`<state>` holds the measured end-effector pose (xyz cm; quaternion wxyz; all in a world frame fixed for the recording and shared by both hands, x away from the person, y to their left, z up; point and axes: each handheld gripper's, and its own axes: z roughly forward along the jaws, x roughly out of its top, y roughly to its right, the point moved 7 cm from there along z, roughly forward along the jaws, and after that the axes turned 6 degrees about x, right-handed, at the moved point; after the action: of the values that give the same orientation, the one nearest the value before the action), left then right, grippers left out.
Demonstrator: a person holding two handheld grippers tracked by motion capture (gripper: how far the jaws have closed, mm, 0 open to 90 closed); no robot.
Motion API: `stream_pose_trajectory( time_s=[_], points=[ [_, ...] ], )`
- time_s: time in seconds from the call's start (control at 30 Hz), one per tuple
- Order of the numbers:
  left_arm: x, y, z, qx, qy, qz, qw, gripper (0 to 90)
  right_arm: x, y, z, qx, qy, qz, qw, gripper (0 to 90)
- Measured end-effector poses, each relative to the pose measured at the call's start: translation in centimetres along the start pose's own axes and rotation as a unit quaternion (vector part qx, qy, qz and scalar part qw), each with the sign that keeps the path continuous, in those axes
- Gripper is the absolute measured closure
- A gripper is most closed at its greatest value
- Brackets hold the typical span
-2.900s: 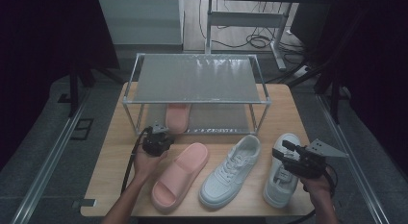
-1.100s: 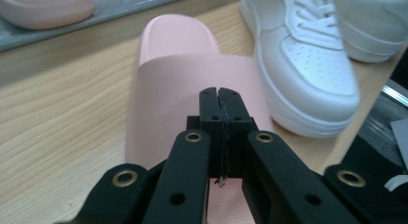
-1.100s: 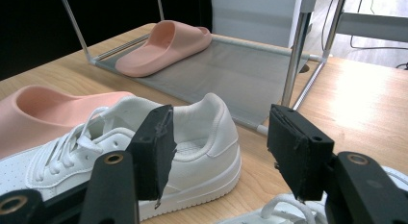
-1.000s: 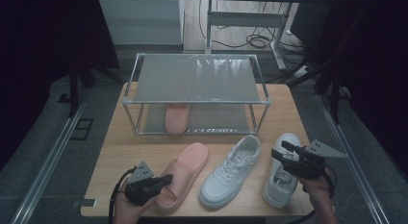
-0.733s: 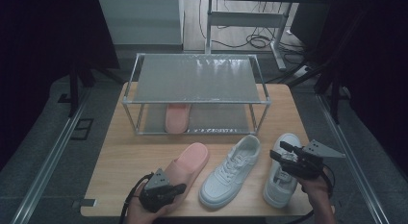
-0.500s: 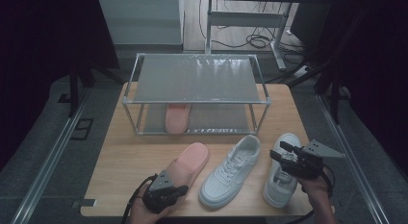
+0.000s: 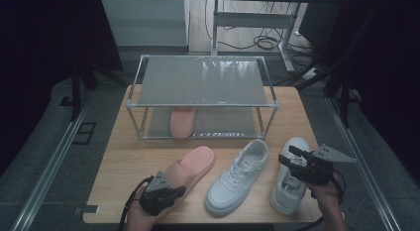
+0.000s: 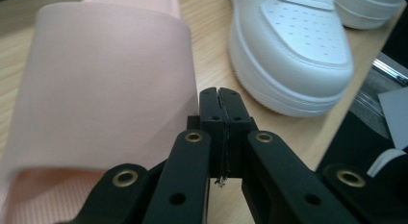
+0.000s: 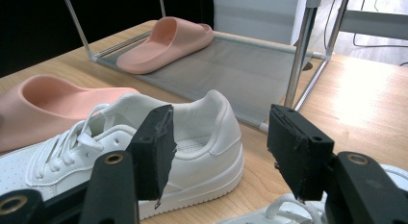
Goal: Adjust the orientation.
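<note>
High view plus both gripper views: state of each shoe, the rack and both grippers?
Left gripper: shut, empty, beside the near slipper.
Right gripper: open, empty.
Near slipper: flat on table.
Far slipper: on rack's lower shelf.
Rack: upright, top shelf bare.
Middle sneaker: upright on table.
Right sneaker: upright on table.

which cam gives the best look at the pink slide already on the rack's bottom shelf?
Right gripper view: the pink slide lies whole and unobstructed on the grey lower shelf. In the high view the rack's top shelf hides its far half, so the slide's near end is what is visible. The left gripper view faces the other slide on the table instead.
</note>
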<state>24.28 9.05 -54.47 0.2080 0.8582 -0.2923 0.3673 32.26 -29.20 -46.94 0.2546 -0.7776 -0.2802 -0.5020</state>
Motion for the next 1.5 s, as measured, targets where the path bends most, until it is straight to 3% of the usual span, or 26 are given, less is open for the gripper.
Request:
stream_pose_trajectory(
  time_s=[0.4,0.53,0.8,1.0,1.1,1.27,1.5],
  points=[
    [0.2,-3.2,-0.4,0.038,0.016,-0.028,0.9987,90.0,0.2,0.0,-0.2,-0.002,0.003,-0.002,1.0000,43.0],
    [0.6,-4.1,-0.2,0.055,0.019,-0.026,0.9980,90.0,0.2,0.0,-0.3,-0.002,0.004,-0.003,1.0000,42.9],
    [1.5,-5.1,0.2,0.063,0.021,-0.033,0.9972,90.0,0.2,0.3,-0.5,-0.005,0.006,0.001,1.0000,42.9],
    [2.2,-4.7,-0.3,0.063,0.033,-0.030,0.9970,90.0,0.3,0.2,-0.5,-0.004,0.007,0.000,1.0000,42.9],
    [3.2,-3.6,-0.1,0.063,0.037,-0.012,0.9972,90.0,0.3,0.2,-0.5,-0.004,0.006,0.001,1.0000,42.9],
    [4.9,-2.4,1.4,0.056,0.032,0.006,0.9979,90.0,0.2,0.1,-0.4,-0.003,0.006,0.000,1.0000,42.9],
    [6.6,-2.6,3.9,0.060,0.018,0.004,0.9980,90.0,0.3,0.2,-0.6,-0.004,0.008,0.001,1.0000,42.9]
  ],
)
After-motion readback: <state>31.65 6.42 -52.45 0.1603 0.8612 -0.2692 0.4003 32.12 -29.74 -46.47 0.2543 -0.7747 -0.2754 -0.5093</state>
